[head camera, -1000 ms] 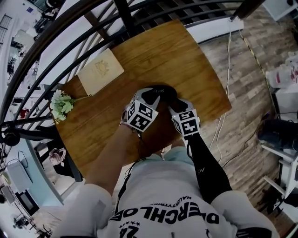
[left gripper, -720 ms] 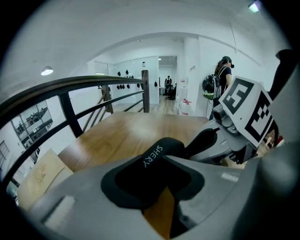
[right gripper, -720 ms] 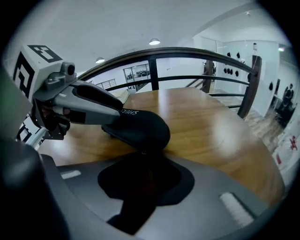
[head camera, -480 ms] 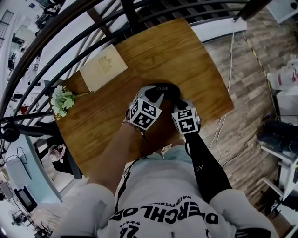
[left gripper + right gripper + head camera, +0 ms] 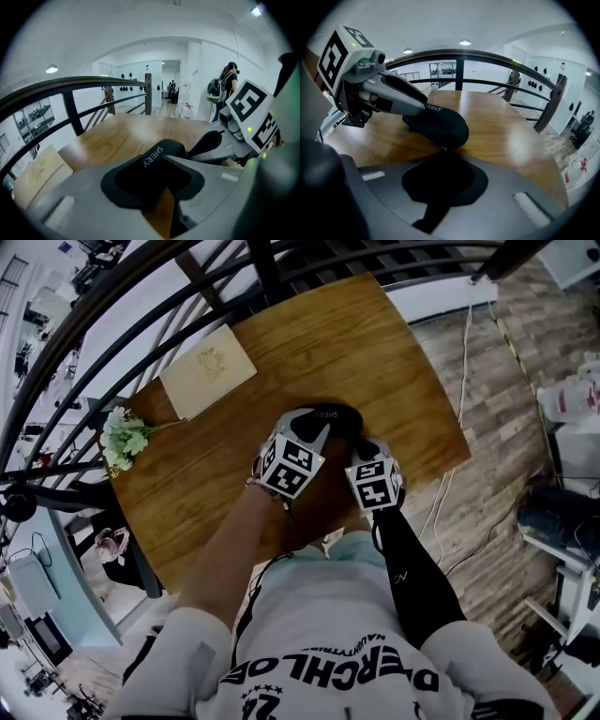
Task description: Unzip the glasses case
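Near the middle of the desk (image 5: 375, 343), a little toward its near edge, we see the black glasses case (image 5: 339, 418) lying flat. The fingers of our left gripper (image 5: 159, 164) clamp one end of it. Those of our right gripper (image 5: 443, 155) are pressed together, pinching the small zip pull (image 5: 443, 149) at the other end. A cream booklet (image 5: 208, 371) lies near the far left corner, flowers (image 5: 122, 442) at the left edge.

The glasses case (image 5: 330, 416) is black, soft and rounded, with pale letters on top. It lies flat near the middle of the wooden table (image 5: 375, 352). The left gripper (image 5: 157, 183) squeezes one end. At the other end, the right gripper (image 5: 443, 161) pinches its tiny metal zip pull (image 5: 444, 148).
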Tool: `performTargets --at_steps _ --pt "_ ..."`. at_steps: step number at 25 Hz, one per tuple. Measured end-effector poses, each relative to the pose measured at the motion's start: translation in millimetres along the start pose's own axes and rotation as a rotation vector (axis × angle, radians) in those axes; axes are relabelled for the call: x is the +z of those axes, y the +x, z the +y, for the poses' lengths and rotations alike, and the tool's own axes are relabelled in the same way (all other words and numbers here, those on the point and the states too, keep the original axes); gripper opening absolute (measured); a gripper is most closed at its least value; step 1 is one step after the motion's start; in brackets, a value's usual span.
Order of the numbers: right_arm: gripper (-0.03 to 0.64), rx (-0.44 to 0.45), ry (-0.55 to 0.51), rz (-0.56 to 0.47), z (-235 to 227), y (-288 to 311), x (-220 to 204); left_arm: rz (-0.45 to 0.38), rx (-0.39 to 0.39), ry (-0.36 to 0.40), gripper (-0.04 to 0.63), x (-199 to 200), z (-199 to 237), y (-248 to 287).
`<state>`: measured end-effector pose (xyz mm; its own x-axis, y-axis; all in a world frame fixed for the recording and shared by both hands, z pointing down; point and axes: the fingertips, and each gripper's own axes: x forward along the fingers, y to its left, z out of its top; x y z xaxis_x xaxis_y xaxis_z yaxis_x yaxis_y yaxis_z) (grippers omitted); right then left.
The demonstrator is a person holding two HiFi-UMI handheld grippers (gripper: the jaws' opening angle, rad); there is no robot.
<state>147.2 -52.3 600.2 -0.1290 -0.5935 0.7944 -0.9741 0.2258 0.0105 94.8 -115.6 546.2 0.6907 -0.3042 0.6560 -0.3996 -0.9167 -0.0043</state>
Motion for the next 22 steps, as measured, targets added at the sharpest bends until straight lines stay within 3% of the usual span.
performTargets --at_steps 16,22 --pt "0.031 -0.048 -0.042 0.006 -27.9 2.3 2.5 -0.008 -0.002 -0.007 0.121 -1.0 -0.7 0.4" --pt "0.029 0.022 -0.05 0.021 -26.8 2.2 2.6 -0.028 -0.022 -0.048 0.121 3.8 -0.2 -2.1"
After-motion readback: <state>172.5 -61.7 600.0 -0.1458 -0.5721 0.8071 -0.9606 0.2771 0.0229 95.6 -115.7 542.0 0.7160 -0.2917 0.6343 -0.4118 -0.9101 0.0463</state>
